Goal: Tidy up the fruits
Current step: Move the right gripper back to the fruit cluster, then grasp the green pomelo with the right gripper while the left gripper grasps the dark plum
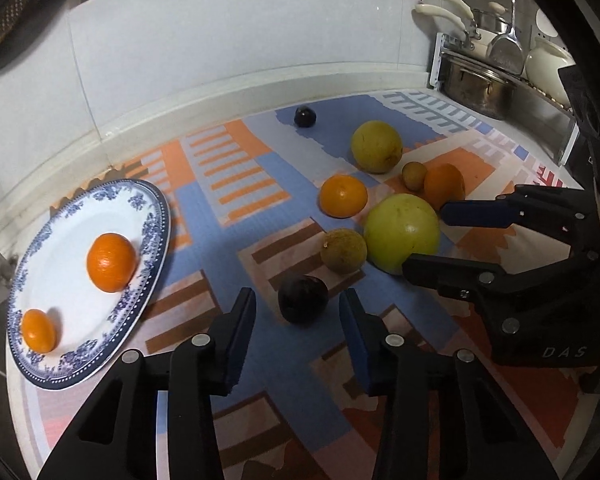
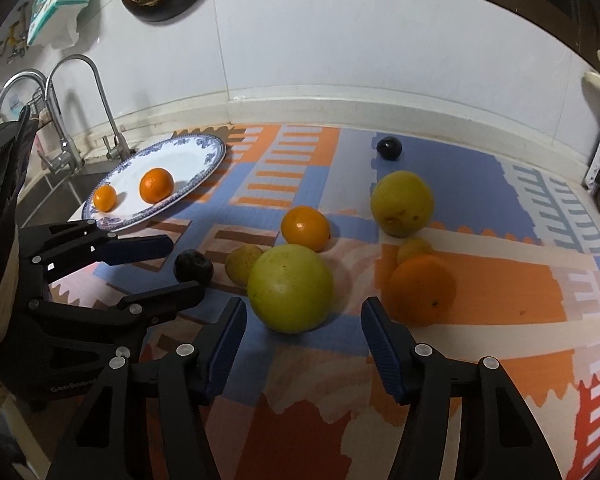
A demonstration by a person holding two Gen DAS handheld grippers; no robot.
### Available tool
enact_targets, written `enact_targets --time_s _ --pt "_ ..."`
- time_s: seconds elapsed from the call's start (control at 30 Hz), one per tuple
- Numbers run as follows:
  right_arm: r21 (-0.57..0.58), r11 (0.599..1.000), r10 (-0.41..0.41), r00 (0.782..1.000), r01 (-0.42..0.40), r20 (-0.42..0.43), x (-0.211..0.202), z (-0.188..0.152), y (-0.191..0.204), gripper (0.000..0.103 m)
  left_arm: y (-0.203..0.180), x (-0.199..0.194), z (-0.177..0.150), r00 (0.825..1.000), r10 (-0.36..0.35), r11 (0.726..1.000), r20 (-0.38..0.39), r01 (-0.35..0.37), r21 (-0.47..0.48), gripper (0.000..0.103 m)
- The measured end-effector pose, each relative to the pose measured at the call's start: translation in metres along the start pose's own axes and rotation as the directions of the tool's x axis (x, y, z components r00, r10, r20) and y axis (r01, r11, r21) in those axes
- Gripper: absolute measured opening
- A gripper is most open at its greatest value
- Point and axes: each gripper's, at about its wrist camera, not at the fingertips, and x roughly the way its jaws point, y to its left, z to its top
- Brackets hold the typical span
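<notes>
A blue-patterned white plate (image 1: 156, 216) (image 2: 204, 152) holds two oranges (image 1: 111, 263) (image 2: 156, 185). Loose on the mat lie a big green fruit (image 1: 402, 233) (image 2: 290, 289), a yellow-green fruit (image 1: 376, 146) (image 2: 401, 203), two oranges (image 1: 343, 195) (image 2: 422, 290), two small brownish fruits (image 1: 343, 251) and two dark plums (image 1: 303, 299) (image 2: 193, 266). My left gripper (image 1: 298, 308) is open, its fingers either side of the near plum. My right gripper (image 2: 304, 316) is open and empty just before the big green fruit; it also shows in the left wrist view (image 1: 424, 236).
A patterned orange-and-blue mat (image 1: 228, 184) covers the counter. A sink with taps (image 2: 60, 120) lies left of the plate. A dish rack with pots (image 1: 496, 76) stands at the far right. A white tiled wall runs behind.
</notes>
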Motion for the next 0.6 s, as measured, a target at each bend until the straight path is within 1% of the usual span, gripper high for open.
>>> enact_targets --time_s 0.1,0.2,0.37,0.47,0.6 --pt "0.004 1.000 0.012 1.000 -0.012 -0.011 0.005 0.000 -0.001 0.058 0.001 0.003 0.002 1.000 -0.004 1.000 -0.013 0.004 0.002 0.039" --pt "0.002 1.000 0.021 1.000 -0.021 -0.015 0.009 0.001 0.000 0.058 0.002 0.006 0.002 1.000 -0.015 1.000 -0.025 0.015 -0.003 0.036" --pt "-0.005 1.000 0.027 0.999 -0.027 -0.018 0.014 0.003 0.002 0.055 0.004 0.008 0.003 0.999 -0.036 0.999 -0.028 0.036 -0.022 0.027" --pt "-0.001 0.999 0.040 0.999 -0.040 -0.027 0.017 0.004 0.003 0.052 0.005 0.009 0.004 0.999 -0.040 0.999 -0.027 0.039 -0.028 0.026" --pt "0.002 0.999 0.042 0.999 -0.042 -0.026 0.017 0.004 0.003 0.051 0.006 0.007 0.005 0.999 -0.044 0.998 -0.024 0.043 -0.036 0.026"
